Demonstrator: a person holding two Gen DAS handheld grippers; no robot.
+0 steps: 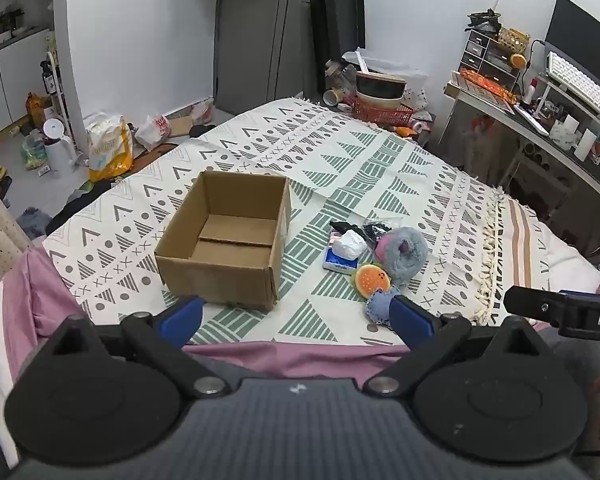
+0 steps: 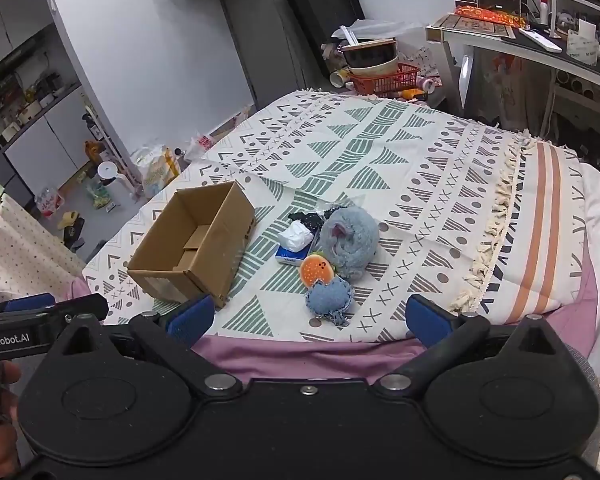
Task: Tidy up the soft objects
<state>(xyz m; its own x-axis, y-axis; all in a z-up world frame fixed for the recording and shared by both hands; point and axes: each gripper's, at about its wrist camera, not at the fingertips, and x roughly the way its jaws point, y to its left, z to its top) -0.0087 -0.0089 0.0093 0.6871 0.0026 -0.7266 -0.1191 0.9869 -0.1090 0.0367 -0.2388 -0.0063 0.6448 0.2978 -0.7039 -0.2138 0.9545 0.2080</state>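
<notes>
An open, empty cardboard box point(image 1: 225, 240) point(image 2: 192, 246) sits on the patterned bed cover. To its right lies a cluster of soft items: a grey-blue plush point(image 1: 402, 254) point(image 2: 350, 242), an orange burger toy point(image 1: 371, 279) point(image 2: 317, 270), a denim cushion point(image 1: 378, 306) point(image 2: 329, 298), a white wad point(image 1: 350, 243) point(image 2: 296, 236) on a blue tissue pack point(image 1: 338, 262) point(image 2: 288, 257), and a dark item point(image 1: 344, 225) point(image 2: 306, 218). My left gripper point(image 1: 296, 318) hangs open near the cover's front edge. My right gripper point(image 2: 310, 320) is open too, just short of the denim cushion.
The patterned cover point(image 1: 340, 152) point(image 2: 380, 148) has a tasselled edge point(image 1: 486, 256) point(image 2: 496, 224) on the right. A red basket with bowls point(image 1: 382, 110) point(image 2: 384, 76) stands past the far end. A desk with clutter point(image 1: 540, 112) is at right, and bags lie on the floor point(image 1: 108, 148) at left.
</notes>
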